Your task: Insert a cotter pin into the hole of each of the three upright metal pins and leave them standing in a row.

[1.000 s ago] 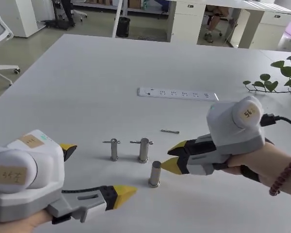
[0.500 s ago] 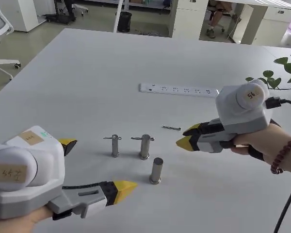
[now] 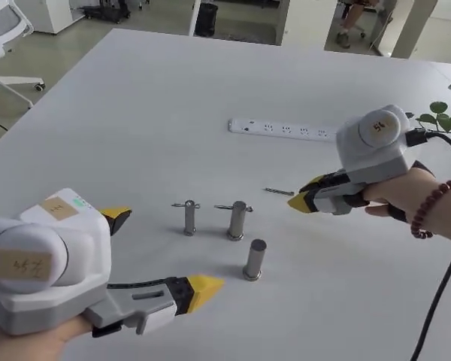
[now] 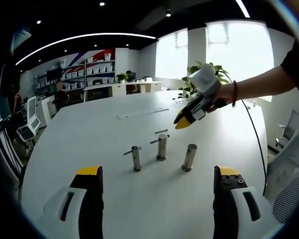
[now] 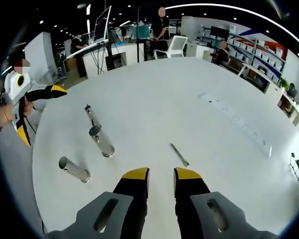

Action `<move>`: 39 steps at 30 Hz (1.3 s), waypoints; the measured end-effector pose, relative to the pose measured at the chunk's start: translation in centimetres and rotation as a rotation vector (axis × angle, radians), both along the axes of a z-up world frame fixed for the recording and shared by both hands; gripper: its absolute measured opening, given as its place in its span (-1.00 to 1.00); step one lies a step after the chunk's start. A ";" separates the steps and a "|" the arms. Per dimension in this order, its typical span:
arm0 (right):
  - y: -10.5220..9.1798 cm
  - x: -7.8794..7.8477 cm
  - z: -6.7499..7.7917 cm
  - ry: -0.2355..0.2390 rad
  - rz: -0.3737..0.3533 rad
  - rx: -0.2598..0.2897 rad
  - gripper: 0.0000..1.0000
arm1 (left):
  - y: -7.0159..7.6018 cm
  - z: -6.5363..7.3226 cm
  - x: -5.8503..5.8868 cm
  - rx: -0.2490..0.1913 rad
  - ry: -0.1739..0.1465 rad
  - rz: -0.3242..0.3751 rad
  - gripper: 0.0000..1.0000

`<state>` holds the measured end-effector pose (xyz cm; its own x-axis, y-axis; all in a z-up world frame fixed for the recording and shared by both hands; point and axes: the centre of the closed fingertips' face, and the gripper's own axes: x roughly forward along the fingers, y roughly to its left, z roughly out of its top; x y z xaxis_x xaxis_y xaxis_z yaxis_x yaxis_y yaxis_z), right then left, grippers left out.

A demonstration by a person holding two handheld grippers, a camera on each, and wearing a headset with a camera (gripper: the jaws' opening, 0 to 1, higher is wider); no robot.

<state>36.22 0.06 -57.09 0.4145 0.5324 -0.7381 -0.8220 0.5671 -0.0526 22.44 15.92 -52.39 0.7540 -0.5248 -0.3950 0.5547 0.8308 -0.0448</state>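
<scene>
1. Open-plan office, with desks and chairs in the background. The work sits on a wide white table (image 3: 135, 113), with a power strip (image 3: 286, 129) lying farther back and a leafy plant (image 3: 443, 116) at the right edge.
2. The left pin (image 3: 189, 216) and the middle pin (image 3: 237, 219) stand upright side by side. Each has a cotter pin crosswise through its top, so those two look finished.
3. The third pin (image 3: 254, 259) stands upright nearer the person, a little right of the middle one and out of line. I can see nothing through its top.
4. The loose cotter pin (image 3: 279, 192) lies flat on the table beyond the row, just ahead of the right hand-held gripper (image 3: 304, 201). Its jaws are nearly closed with only a slim gap, and they hold nothing. It points at that pin, I'd say to pick it up.
5. The left hand-held gripper (image 3: 161, 252) hangs low on the near side, its jaws spread wide and empty, facing the three pins. It is probably placed to steady the third one.
6. Each gripper body carries a round sticker (image 3: 381, 128) with a handwritten two-digit number starting with 5. I can't be sure of the second digit.
</scene>
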 end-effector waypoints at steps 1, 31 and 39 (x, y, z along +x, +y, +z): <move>0.0 0.3 -0.1 0.001 -0.001 -0.003 -0.70 | 0.0 0.0 0.0 0.000 0.001 0.001 0.84; 0.4 4.3 -3.9 0.096 0.147 -0.205 -0.98 | -0.5 -0.6 -0.2 -0.016 0.036 -0.032 0.81; 0.0 4.9 -4.1 0.136 0.166 -0.220 -1.00 | -0.9 -0.3 -0.4 -0.030 0.038 -0.051 0.80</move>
<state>41.10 0.01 -61.19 0.2248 0.4059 -0.8858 -0.9104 0.4115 -0.0425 22.01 15.07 -52.73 0.7110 -0.5742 -0.4059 0.5936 0.7995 -0.0913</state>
